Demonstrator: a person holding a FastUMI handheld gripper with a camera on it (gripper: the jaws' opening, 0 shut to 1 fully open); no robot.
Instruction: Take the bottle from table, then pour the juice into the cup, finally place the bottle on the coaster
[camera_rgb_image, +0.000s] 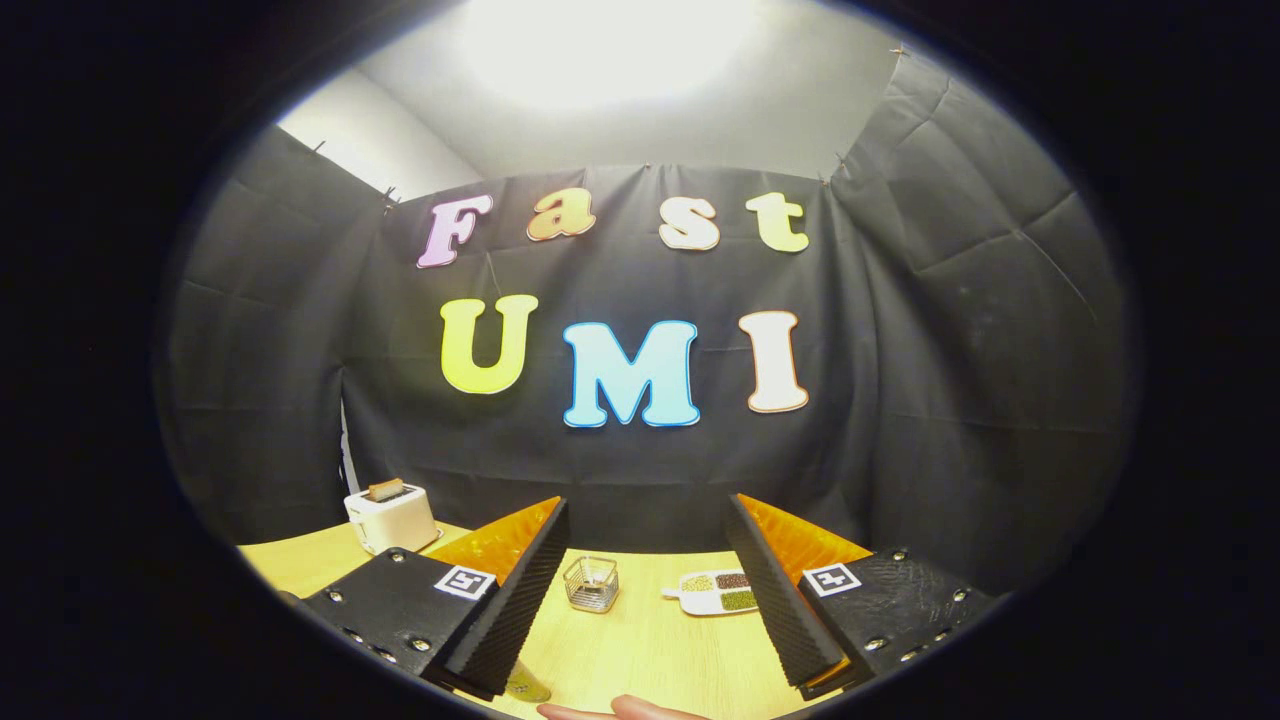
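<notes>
We saw the gripper (645, 590) held above the wooden table (640, 650) with its two fingers (520, 590) spread wide apart, and nothing was between them. The jaws gripped no object at that moment.

Beyond the fingers, near the far edge of the table, a small clear glass cup (591, 583) stood upright. Just beside it, toward the right finger, a white divided dish (718, 592) lay flat with small portions of grains in its compartments; the right finger partly covered it. At the far left corner of the table a white toaster (391, 516) stood with a slice of bread (385, 489) rising from its slot.

Under the tip of the left finger, at the near edge of the table, there was a small yellowish-green rounded thing (527, 688); it was perhaps the top of the bottle, but the view was too poor to be sure. Next to it, a person's fingertips (625, 710) rested at the near edge.
</notes>
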